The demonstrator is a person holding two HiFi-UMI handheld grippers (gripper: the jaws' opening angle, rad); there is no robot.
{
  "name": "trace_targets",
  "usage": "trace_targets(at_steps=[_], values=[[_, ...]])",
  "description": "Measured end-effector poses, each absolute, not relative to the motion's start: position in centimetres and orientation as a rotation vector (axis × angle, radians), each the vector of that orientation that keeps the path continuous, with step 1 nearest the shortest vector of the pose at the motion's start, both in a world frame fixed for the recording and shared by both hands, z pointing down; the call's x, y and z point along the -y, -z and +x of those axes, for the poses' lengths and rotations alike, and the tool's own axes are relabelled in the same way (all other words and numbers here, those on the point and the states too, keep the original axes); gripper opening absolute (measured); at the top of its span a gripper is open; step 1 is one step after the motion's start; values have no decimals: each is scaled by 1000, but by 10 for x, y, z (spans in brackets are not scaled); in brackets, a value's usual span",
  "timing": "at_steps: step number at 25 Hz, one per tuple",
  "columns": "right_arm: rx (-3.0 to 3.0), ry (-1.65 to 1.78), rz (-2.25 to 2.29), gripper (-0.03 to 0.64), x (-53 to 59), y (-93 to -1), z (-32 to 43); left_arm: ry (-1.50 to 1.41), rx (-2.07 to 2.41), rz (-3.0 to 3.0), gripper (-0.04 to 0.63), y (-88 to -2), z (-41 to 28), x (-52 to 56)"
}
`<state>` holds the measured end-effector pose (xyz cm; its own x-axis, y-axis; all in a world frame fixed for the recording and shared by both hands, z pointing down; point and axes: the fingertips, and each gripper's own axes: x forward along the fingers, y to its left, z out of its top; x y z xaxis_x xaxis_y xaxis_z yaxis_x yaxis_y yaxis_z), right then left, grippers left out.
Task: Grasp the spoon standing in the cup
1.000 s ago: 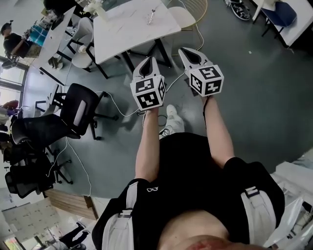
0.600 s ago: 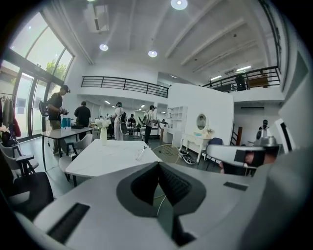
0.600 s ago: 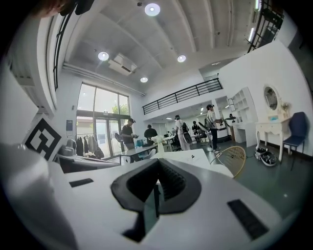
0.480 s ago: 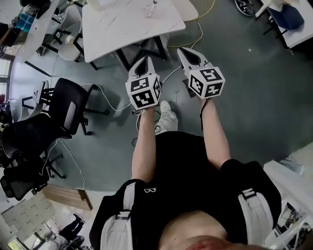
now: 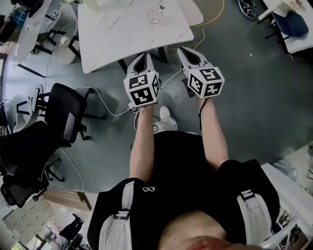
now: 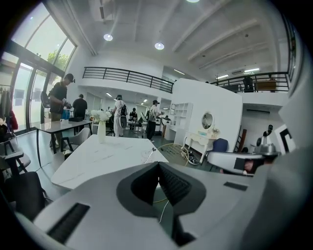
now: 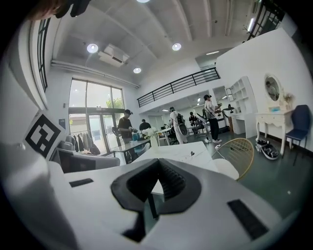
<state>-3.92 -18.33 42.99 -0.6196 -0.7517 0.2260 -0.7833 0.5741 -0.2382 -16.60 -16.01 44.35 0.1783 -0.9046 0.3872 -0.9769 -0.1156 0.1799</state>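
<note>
Head view: left gripper point(image 5: 145, 57) and right gripper point(image 5: 182, 51) are being held clenched, empty; spoon point(image 5: 159, 9) in cup point(image 5: 155, 18) is being seen well ahead on table point(image 5: 122, 30), so jaws likely need opening before being brought around its handle.

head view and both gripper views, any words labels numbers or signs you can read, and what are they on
No readable word or number in any view.
Left marker cube: black-and-white square patterns only, no letters.
Right marker cube: the same, patterns only.
Black shirt: small white logo, too small to read.
</note>
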Motion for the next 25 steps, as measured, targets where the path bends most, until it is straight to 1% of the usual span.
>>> trace_targets(at_steps=[4,17,25], values=[[2692,-445,1317,6,211,-425,-49,-217,1754,2085,15,-442,-172,195],[2646,-453,1332,6,276,-434,-37,-202,1705,2084,14,-449,-162,263],[2704,-492,1241,6,369,-446,-58,-260,1778,2010,14,-463,-184,340]])
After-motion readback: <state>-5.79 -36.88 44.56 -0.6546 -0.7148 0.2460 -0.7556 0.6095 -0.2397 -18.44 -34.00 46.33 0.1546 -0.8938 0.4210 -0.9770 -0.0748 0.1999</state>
